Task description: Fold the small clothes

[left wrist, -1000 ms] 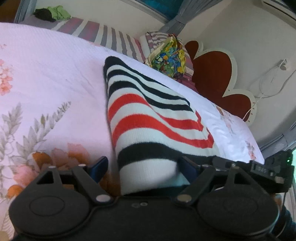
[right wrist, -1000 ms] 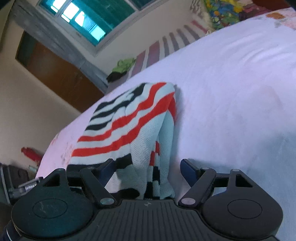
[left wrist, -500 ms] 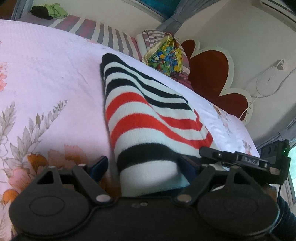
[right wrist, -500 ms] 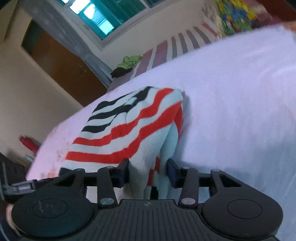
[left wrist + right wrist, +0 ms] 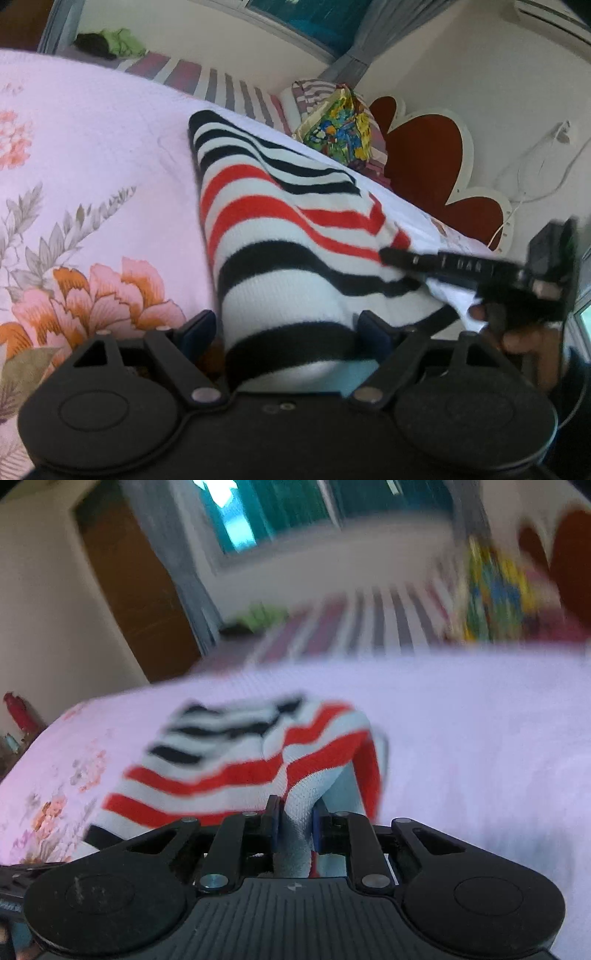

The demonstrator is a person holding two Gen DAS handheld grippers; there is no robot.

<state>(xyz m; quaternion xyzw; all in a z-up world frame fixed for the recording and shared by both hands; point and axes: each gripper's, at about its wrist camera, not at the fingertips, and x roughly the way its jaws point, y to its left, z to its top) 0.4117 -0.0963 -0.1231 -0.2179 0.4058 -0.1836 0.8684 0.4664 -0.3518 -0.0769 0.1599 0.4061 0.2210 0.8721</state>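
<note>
Right hand-held gripper (image 5: 294,825): one. Jaws now clamped on a pinched fold at the near edge of the striped garment (image 5: 236,760); a second ago they stood wide apart with the cloth loose between them. The view is blurred, so this gripper is probably in motion. Judgement: the grasp is made and a fold can begin.

Left hand-held gripper (image 5: 284,328): one. Jaws apart as before, the garment's near end lying between them, unpinched. The right gripper has come into its view at the right, gripping the garment's right edge.

Striped garment: one, black, red and white, lying on the bed (image 5: 92,155) and running ahead from both grippers.

Bed: one, with a flowered sheet.

Coloured bundle (image 5: 338,127): one, far ahead by the headboard (image 5: 424,162).
</note>
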